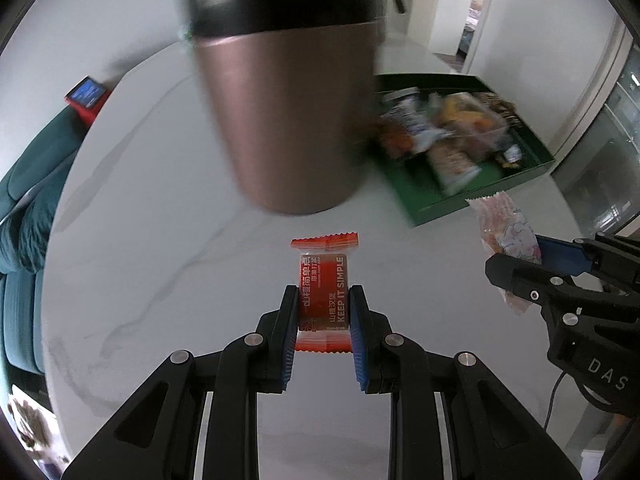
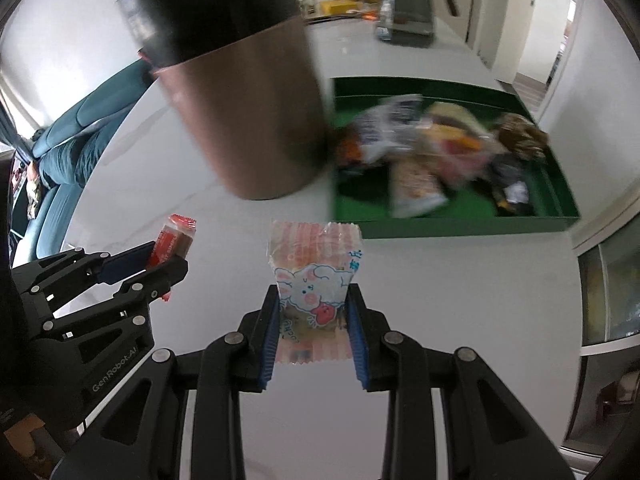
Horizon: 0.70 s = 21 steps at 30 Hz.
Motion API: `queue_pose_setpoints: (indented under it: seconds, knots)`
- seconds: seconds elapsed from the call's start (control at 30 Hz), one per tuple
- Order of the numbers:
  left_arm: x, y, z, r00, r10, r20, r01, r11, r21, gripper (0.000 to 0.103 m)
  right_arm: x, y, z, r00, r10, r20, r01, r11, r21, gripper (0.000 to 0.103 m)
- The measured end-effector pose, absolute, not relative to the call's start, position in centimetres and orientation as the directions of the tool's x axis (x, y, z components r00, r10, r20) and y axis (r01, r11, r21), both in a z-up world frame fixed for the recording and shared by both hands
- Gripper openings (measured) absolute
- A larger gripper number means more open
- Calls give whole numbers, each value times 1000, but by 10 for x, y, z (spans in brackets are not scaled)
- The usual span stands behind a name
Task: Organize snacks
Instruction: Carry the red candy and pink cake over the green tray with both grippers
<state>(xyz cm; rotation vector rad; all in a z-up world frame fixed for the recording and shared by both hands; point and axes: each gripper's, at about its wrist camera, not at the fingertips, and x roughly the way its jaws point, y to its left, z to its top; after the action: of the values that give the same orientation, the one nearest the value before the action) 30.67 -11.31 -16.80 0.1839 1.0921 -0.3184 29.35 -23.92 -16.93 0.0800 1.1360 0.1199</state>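
Both grippers are up over the white marble-patterned table (image 1: pixel 160 240), each with a snack in its grasp. The left gripper (image 1: pixel 325 312) has its blue-padded jaws pinched narrow on the sides of a small red-and-clear sachet printed "KEEP IT SIMPLE" (image 1: pixel 324 292), crimped red ends sticking out front and back. From the right wrist view that same left gripper (image 2: pixel 168 264) sits off to the left, the red sachet (image 2: pixel 176 240) poking out of its tips.

The right gripper (image 2: pixel 312 312) is clamped just as narrow on a pink-striped clear wrapper with a cartoon pig on it (image 2: pixel 316 280), held upright between the blue pads. In the left wrist view the right gripper (image 1: pixel 516 268) comes in from the right edge, the pig wrapper (image 1: pixel 506 236) standing up out of it.

Ahead of both, a tall copper-coloured cylindrical canister with a black upper band (image 1: pixel 288 120) stands on the table, blurred. Just to its right is a shallow dark green box (image 2: pixel 560 184), piled with mixed snack packets (image 2: pixel 420 152), also blurred, so I can't read them. The pig wrapper is near the box's front edge, the red sachet nearer the canister.

Off to the left, a teal sofa (image 1: pixel 24 208) and a red-and-blue boxy object (image 1: pixel 86 96) at the table's far edge.
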Motion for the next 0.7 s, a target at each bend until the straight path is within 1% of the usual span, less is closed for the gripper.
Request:
queue_pose_setpoints:
  seconds: [0.17,0.33,0.53,0.7]
  knots:
    - [311,-162,-158,442,-189,-877,350,937,-25,20,291,-301,-160,431,127,-893,-35,992,124,26]
    - [327,-200,-149,462,-198,-864,331,943,-40,20,308,-345,-153,450,116,-885,-44,993,108,26]
    - [350,-239,-140,492,-184,-851,319,947,-20,20,338,-381,-145,469,125,-874,-62,992,109,26]
    - [373,-255,-138,505,-177,-845,298,954,-22,20,367,-398,-147,470,149,-870,-79,989,127,26]
